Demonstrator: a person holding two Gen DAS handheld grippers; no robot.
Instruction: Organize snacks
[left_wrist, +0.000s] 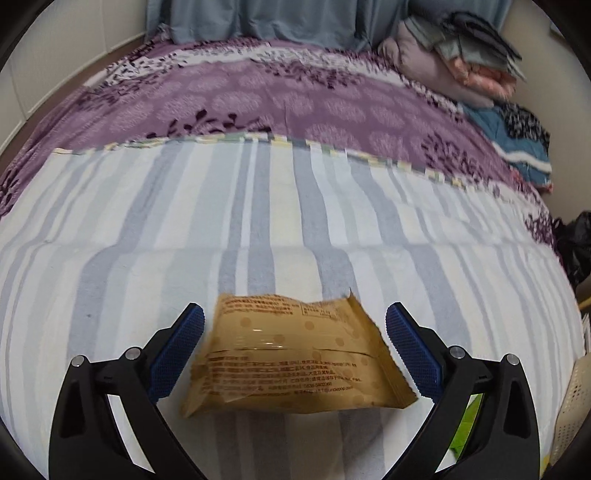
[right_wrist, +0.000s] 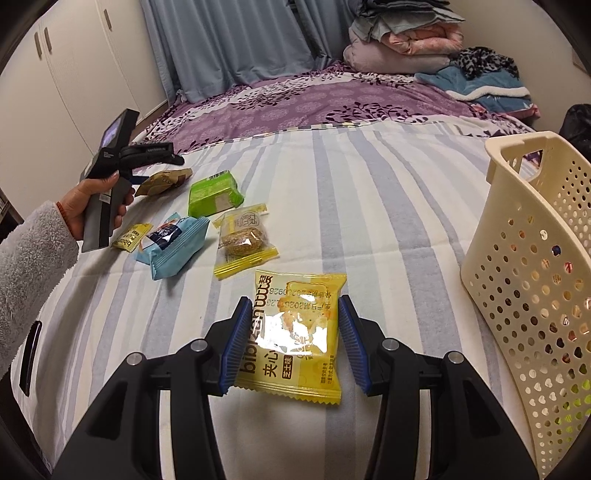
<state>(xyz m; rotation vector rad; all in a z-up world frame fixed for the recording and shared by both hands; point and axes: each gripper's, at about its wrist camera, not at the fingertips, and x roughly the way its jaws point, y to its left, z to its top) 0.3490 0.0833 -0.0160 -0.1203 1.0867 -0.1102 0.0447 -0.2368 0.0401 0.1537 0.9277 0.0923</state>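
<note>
L gripper (left_wrist: 295, 328) jaws wide, brown snack pkt (left_wrist: 295, 354) between pads, not touching. R gripper (right_wrist: 291, 336) clamped on yellow snack pkt (right_wrist: 295, 336) above striped blanket (right_wrist: 369, 221). Cream basket (right_wrist: 532, 266) at right; 5 pkts at left.

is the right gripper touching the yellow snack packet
Touching. The right wrist view shows both blue pads of the right gripper pressed against the sides of the yellow snack packet, no gap.
</note>
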